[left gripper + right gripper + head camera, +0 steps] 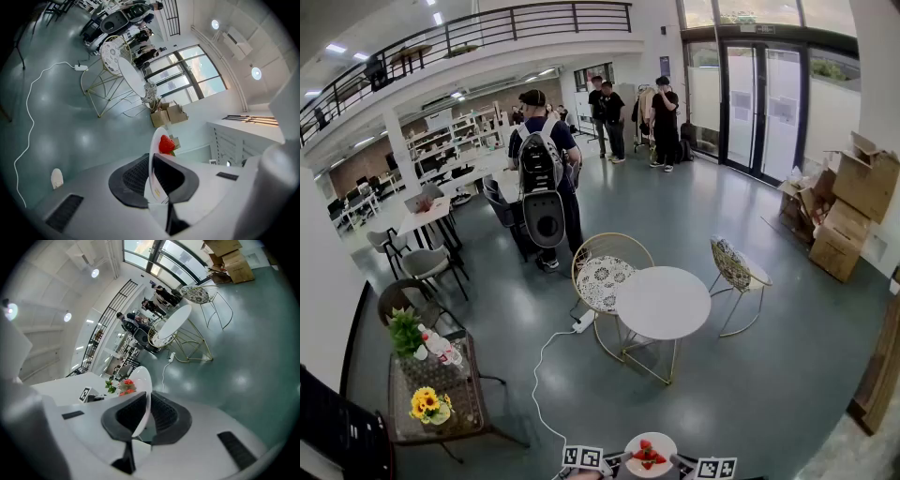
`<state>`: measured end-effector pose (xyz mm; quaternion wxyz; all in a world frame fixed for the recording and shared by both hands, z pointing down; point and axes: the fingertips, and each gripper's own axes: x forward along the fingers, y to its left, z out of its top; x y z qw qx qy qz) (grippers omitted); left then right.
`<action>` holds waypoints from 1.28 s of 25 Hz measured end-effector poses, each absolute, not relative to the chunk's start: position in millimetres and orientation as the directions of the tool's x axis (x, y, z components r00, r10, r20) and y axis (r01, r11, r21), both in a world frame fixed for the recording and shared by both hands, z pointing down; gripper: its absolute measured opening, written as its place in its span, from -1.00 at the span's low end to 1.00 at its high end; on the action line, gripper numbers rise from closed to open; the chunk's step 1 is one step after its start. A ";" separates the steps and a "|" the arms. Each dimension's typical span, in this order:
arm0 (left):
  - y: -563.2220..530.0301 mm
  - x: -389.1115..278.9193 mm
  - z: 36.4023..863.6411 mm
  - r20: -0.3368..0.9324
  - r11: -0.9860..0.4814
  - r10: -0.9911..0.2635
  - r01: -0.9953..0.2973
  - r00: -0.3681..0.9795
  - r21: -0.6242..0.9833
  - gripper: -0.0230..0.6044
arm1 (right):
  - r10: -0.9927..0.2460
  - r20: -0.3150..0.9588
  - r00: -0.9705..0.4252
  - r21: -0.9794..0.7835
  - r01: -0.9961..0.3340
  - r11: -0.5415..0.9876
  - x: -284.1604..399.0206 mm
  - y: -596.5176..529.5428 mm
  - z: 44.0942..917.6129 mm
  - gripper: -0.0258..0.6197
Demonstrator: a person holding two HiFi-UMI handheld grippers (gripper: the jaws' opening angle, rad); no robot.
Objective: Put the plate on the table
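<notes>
Far left, a small side table (467,412) carries yellow flowers (428,404). At the bottom edge of the head view, the left gripper (151,160) has its jaws clenched on the left rim of a white plate (654,437). The plate holds red strawberries (648,455) and hangs in the air between the two grippers, above a grey-green floor (769,375). The right gripper (146,398) pinches the opposite rim, jaws pressed onto it. Beyond the plate, well apart from it, stands a round white table (663,302) with a wire chair (733,265) beside it. Cardboard boxes (848,202) are stacked far right.
</notes>
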<state>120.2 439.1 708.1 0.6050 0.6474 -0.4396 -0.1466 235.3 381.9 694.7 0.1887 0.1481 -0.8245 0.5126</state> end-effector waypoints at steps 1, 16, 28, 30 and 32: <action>443.0 117.2 705.6 0.341 0.116 -0.749 -0.395 0.567 0.911 -0.86 | -0.050 0.461 -0.886 -0.791 -0.435 0.430 232.4 385.5 692.9 -0.84; 464.6 102.5 701.0 0.359 0.120 -0.760 -0.425 0.542 0.897 -0.86 | -0.035 0.463 -0.885 -0.789 -0.430 0.438 217.0 406.7 688.9 -0.84; 457.7 110.8 698.3 0.378 0.133 -0.755 -0.441 0.535 0.888 -0.86 | -0.038 0.467 -0.883 -0.791 -0.437 0.429 225.5 398.3 691.5 -0.84; 457.5 112.0 698.5 0.382 0.139 -0.755 -0.439 0.533 0.888 -0.86 | -0.033 0.469 -0.883 -0.791 -0.436 0.430 226.7 397.5 692.3 -0.84; 458.8 112.7 700.0 0.389 0.147 -0.751 -0.439 0.533 0.886 -0.86 | -0.034 0.467 -0.884 -0.790 -0.434 0.432 226.7 397.7 692.2 -0.84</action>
